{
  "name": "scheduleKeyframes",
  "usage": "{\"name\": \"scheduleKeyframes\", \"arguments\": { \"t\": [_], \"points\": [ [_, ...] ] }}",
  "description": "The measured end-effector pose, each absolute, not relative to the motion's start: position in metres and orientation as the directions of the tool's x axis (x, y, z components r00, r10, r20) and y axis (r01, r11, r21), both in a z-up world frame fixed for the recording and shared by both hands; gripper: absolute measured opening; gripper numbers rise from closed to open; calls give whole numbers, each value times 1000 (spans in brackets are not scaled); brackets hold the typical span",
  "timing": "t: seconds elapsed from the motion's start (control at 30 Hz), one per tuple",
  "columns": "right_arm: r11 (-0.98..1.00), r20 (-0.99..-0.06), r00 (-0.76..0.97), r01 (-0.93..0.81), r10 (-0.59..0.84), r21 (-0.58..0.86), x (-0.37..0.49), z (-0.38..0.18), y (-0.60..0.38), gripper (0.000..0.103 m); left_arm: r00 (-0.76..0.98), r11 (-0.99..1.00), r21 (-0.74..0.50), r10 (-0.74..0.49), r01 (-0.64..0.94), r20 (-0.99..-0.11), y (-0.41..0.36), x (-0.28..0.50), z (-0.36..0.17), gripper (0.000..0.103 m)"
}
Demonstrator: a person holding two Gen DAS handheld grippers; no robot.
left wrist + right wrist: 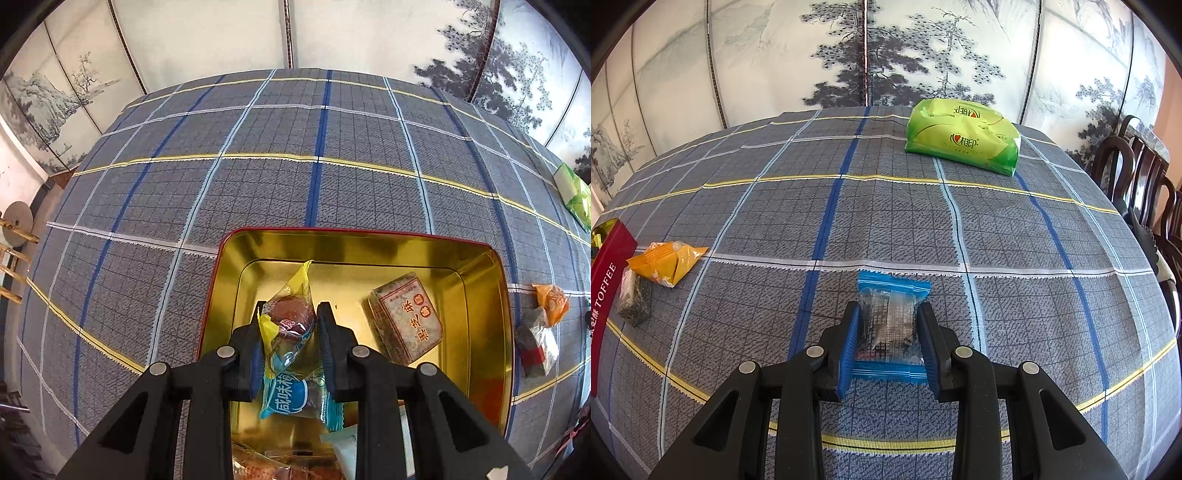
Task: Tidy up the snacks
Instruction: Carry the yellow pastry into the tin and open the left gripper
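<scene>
**Handling notes: wrapped snacks, gold tin**

I hold the left gripper [288, 325] over the tin [491, 302], its fingers pinching a yellow-edged snack packet [291, 314] with a round brown cake inside; the packet hangs above the tin floor, over a blue packet [291, 398] lying near the front. I judge it light, with slippery crinkling film and a soft cake that crushes easily; I grip across the cake's body, not the loose sealed ends.

The right gripper [888, 332] straddles a blue-ended clear packet [890, 317] lying on the checked tablecloth [849, 221]; its pads sit at the packet's long sides, though I cannot tell how firmly they press. I judge it flat, light and pliable; the middle is the hold.

Writing: the tin's red outer wall reads "TOFFEE"; the blue packet in the tin reads "咸味梅"; a brown block [406, 317] at the tin's right bears Chinese characters I cannot read with confidence; the green tissue pack [964, 136], far right, shows "相印".
</scene>
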State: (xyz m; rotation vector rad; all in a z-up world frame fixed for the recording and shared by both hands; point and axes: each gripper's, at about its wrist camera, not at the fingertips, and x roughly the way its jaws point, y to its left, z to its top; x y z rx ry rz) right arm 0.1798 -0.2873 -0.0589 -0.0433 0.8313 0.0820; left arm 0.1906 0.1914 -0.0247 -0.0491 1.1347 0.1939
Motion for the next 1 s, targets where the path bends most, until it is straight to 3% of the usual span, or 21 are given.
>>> {"name": "scheduleKeyframes", "arguments": {
  "t": [1.0],
  "points": [
    [997, -743, 668, -71, 42, -7, 183, -59, -297, 45, 443, 987, 98, 145, -129, -885, 174, 153, -10, 46]
  ]
}}
